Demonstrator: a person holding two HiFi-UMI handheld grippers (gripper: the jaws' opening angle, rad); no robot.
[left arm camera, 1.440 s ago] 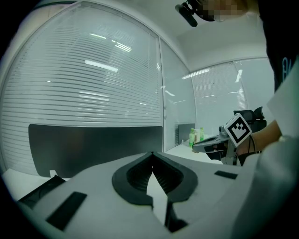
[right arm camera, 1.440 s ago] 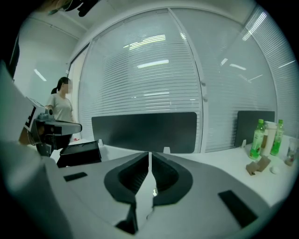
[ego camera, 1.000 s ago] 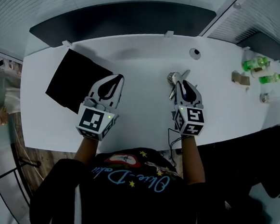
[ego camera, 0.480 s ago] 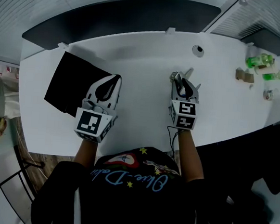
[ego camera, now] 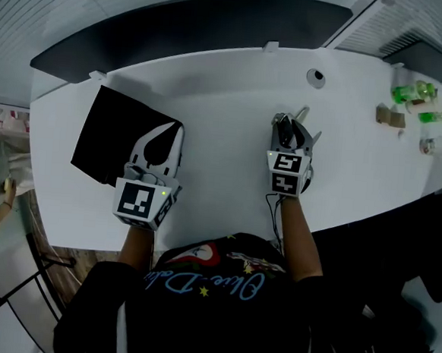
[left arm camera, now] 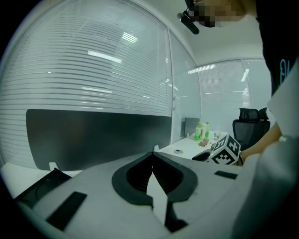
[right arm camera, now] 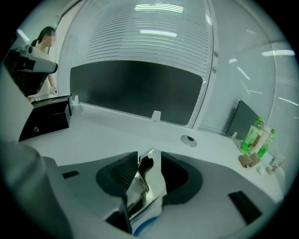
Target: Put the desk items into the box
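Item: chrome desk piece [right arm camera: 145,184] with a blue part at its near end, maybe a stapler, I can't say for sure; it lies on the white desk [ego camera: 236,82], well to the right of the box and not in it yet

Right gripper [ego camera: 288,122]: a second back it hung short of the piece, with the metal showing ahead of the tips; now it has come down and tipped nose-down over it, so from the head view only a sliver of metal pokes out beyond the tips

Right claw: released; the jaws have just been opening and now stand wide, straddling the piece; the metal sits against the left ribbed pad with a dark gap on the other side, so I read no squeeze yet

Box [ego camera: 110,136]: black, on the left part of the desk, well apart from the piece

Left gripper [ego camera: 166,126]: clenched with the tips meeting and nothing between them; it hovers over the box's near right edge, much as it did a second ago

Further out: cable port [ego camera: 315,76] behind the piece; green bottles [ego camera: 422,92] at the far right, untouched

Meaning: I judge this the set-up for the first pick: the claw is placed but the grip not taken; what's left is to close, lift, carry left and drop in the box

Risk: the piece is slick chrome and sits off-centre, so it may skate or twist as the jaws close
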